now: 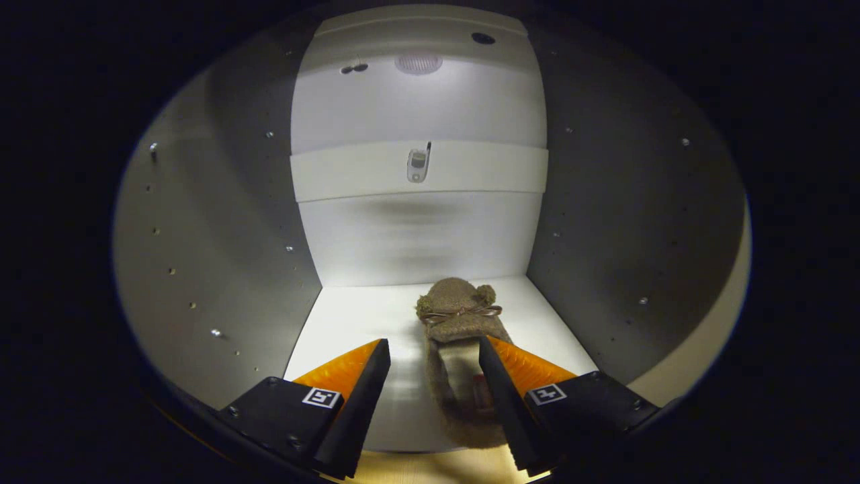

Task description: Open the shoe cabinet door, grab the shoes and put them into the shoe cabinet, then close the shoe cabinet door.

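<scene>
Hand-held gripper (433, 356) wide, empty; slipper (460, 336) between fingers on cabinet floor (349, 316), nearer right one, room leftward.

Gripper (433, 353) fingers spread apart inside shoe cabinet (222, 222), fuzzy brown slipper (457, 316) on white shelf (356, 316), by right finger, not clamped

A fuzzy brown slipper (458, 336) with a thin bow across its top lies flat on the white floor of the open shoe cabinet (349, 323), toe pointing toward the back wall. Its heel end sits between the spread fingers of the gripper (433, 356), close against the right finger, with a clear gap to the left one.
</scene>
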Available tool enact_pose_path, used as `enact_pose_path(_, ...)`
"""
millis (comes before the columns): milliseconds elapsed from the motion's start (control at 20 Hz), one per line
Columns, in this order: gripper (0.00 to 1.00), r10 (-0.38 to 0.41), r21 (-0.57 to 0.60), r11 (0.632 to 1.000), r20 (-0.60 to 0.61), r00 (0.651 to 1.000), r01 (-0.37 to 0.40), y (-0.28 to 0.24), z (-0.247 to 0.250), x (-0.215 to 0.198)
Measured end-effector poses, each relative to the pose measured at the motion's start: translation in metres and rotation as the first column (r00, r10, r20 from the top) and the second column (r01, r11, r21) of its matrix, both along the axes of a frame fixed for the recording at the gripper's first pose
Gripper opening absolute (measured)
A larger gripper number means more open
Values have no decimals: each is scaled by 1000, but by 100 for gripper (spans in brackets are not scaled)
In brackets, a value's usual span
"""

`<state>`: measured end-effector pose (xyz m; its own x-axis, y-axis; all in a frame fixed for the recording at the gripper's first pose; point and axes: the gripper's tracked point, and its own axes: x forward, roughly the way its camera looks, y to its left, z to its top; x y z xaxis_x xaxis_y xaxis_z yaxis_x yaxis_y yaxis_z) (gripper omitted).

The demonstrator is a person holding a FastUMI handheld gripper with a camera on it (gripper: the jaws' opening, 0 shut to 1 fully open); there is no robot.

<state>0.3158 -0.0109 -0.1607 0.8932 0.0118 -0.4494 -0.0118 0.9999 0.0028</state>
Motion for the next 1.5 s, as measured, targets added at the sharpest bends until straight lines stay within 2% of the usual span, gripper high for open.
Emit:
enact_pose_path(150, 86, -2, 10, 1000, 58, 998, 1, -2, 30, -35)
enact_pose_path(250, 93, -4, 13, 1000, 86, 996, 3, -5, 49, -64)
enact_pose_path(350, 93, 5, 29, 1000, 110, 994, -8, -5, 64, -93)
enact_pose_path(450, 100, 12, 41, 999, 146, 989, -18, -5, 78, -121)
enact_pose_path(600, 100, 34, 51, 998, 202, 979, -46, -7, 95, -161)
enact_pose_path(800, 100, -1, 72, 997, 270, 963, -20, -25, 119, -224)
enact_pose_path(1000, 100, 6, 68, 997, 304, 952, -29, -47, 141, -291)
enact_pose_path(1400, 100, -68, 4, 997, 452, 890, 75, -136, 192, -409)
enact_pose_path(1500, 99, -88, 6, 995, 469, 879, 97, -159, 198, -425)
